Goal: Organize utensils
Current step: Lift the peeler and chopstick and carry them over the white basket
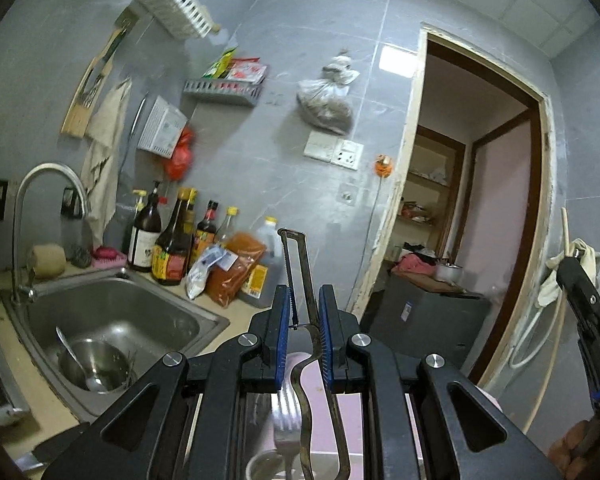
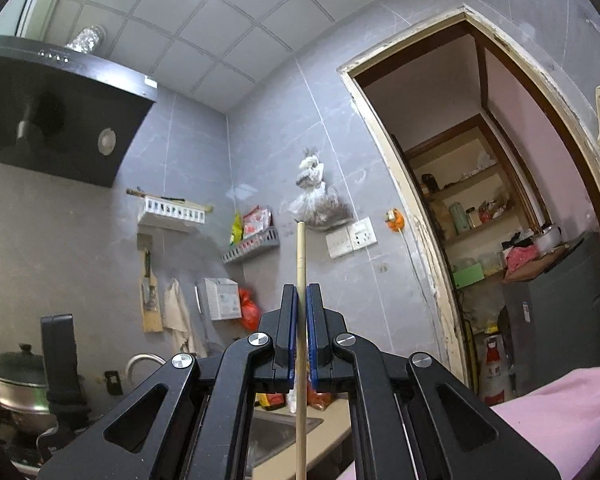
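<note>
Left gripper (image 1: pixel 305 300): your jaws pinch a dark metal peeler (image 1: pixel 306 280), its frame sticking out ahead, above the tabletop (image 1: pixel 224 332) right of the sink (image 1: pixel 112 320). Narrow hold; a quick swing could twist it loose. Right gripper (image 2: pixel 302 300): jaws pressed onto one upright chopstick (image 2: pixel 301 248). Thin and smooth, it may slide down.

No text legible in either view. Bottles (image 1: pixel 168 240) right of sink (image 1: pixel 112 320) carry labels, print too blurred to read. Red gas cylinder (image 2: pixel 494 364) in doorway shows white characters, unreadable. Grey cabinet (image 1: pixel 424 316) beyond doorway bears small blue sticker, illegible. White basket (image 2: pixel 222 298) on wall above sink has faint print, illegible.
</note>
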